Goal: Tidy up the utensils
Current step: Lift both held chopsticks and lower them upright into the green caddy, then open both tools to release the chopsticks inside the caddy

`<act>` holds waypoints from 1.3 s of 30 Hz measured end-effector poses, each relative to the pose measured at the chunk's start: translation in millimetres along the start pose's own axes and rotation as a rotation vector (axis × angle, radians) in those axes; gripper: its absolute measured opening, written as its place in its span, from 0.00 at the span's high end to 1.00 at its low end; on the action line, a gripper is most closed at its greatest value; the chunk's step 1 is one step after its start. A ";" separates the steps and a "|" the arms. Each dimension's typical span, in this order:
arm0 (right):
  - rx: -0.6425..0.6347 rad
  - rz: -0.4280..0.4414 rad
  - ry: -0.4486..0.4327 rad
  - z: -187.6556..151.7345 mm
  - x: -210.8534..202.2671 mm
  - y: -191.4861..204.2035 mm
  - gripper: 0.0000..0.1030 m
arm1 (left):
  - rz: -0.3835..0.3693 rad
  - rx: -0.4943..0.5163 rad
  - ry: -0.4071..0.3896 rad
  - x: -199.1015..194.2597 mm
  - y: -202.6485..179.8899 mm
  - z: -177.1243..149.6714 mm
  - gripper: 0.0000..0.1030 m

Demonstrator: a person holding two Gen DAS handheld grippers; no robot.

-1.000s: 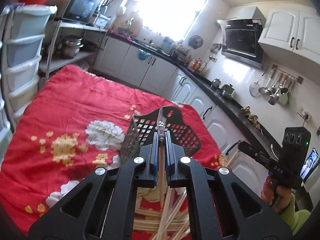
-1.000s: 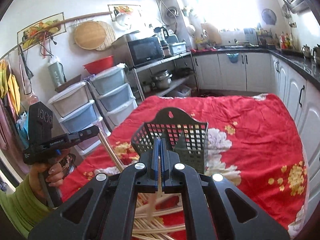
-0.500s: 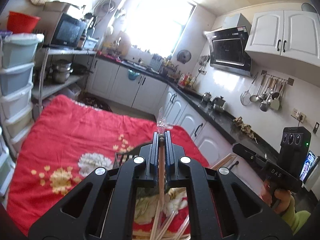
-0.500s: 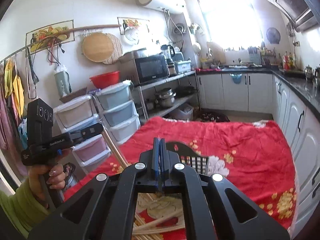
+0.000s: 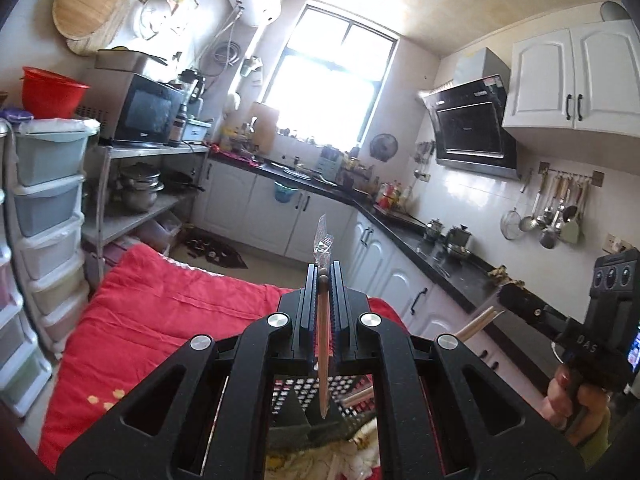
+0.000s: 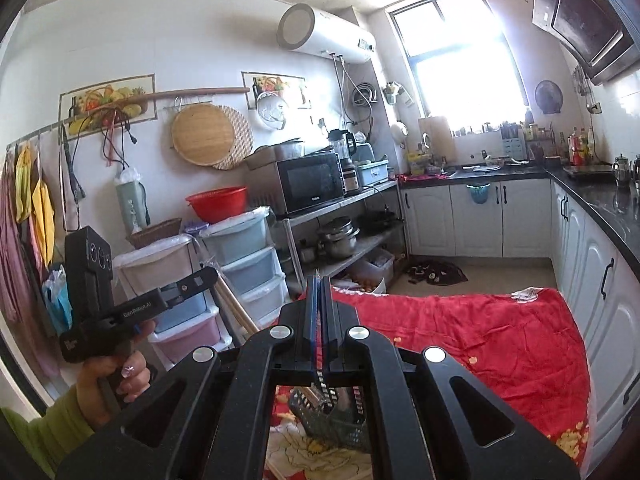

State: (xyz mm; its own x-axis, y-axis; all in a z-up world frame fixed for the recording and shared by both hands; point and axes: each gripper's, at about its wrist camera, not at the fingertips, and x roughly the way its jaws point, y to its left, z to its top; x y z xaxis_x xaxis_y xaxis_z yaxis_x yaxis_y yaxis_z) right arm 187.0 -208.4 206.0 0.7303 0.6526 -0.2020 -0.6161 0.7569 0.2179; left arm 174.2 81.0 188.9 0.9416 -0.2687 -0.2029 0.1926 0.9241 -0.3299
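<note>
My left gripper (image 5: 323, 270) is shut on a wooden chopstick (image 5: 323, 344) that hangs down between its fingers, with a clear wrapper scrap (image 5: 324, 240) poking out past the tips. Below it, a black mesh basket (image 5: 316, 396) stands on the red floral cloth (image 5: 168, 320). The right gripper (image 5: 503, 295), held by a hand (image 5: 568, 396), is shut on pale chopsticks (image 5: 478, 322). In the right wrist view the right gripper (image 6: 319, 280) is closed high above the basket (image 6: 332, 424). The left gripper (image 6: 214, 274) is at the left there with its chopstick (image 6: 236, 308).
Stacked plastic drawers (image 6: 248, 256) and a metal shelf with a microwave (image 6: 310, 186) stand left of the cloth-covered table. White cabinets under a dark counter (image 6: 600, 216) run along its right side. A bright window (image 5: 332, 92) lies beyond the table's far edge.
Both grippers have risen, each still shut on its chopstick. The basket and cloth have dropped low in both views, and the loose chopsticks have slipped out of sight.
</note>
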 end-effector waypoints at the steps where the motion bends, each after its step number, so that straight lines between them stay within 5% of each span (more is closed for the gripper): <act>1: 0.001 -0.005 0.000 1.7 2.2 -2.2 0.98 | 0.010 0.002 -0.002 1.0 0.7 -0.2 0.97; 16: 0.058 -0.055 0.075 -14.0 37.7 -31.1 0.98 | 0.126 0.022 0.039 34.0 22.2 -32.7 0.97; 29: 0.133 -0.035 0.210 -53.0 73.3 -42.1 0.98 | 0.079 -0.026 0.130 52.6 32.3 -66.1 0.97; 33: 0.111 -0.110 0.228 -60.9 78.6 -42.5 0.97 | 0.067 -0.049 0.151 56.4 35.0 -73.6 0.96; 34: 0.088 -0.132 0.226 -62.5 78.6 -41.1 0.95 | 0.069 -0.051 0.156 56.7 35.9 -75.2 0.95; 37: 0.098 -0.161 0.220 -66.7 75.7 -46.5 0.66 | 0.078 -0.045 0.159 55.2 34.9 -78.6 0.78; 39: 0.098 -0.183 0.207 -67.8 71.7 -48.5 0.63 | 0.089 -0.040 0.155 52.1 34.7 -79.2 0.62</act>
State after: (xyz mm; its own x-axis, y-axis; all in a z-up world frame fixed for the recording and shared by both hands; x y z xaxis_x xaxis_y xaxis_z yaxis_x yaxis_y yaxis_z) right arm 249.2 -196.0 116.2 0.7447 0.5060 -0.4352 -0.4408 0.8625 0.2486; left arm 208.1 77.5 93.8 0.9002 -0.2273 -0.3714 0.0957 0.9354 -0.3404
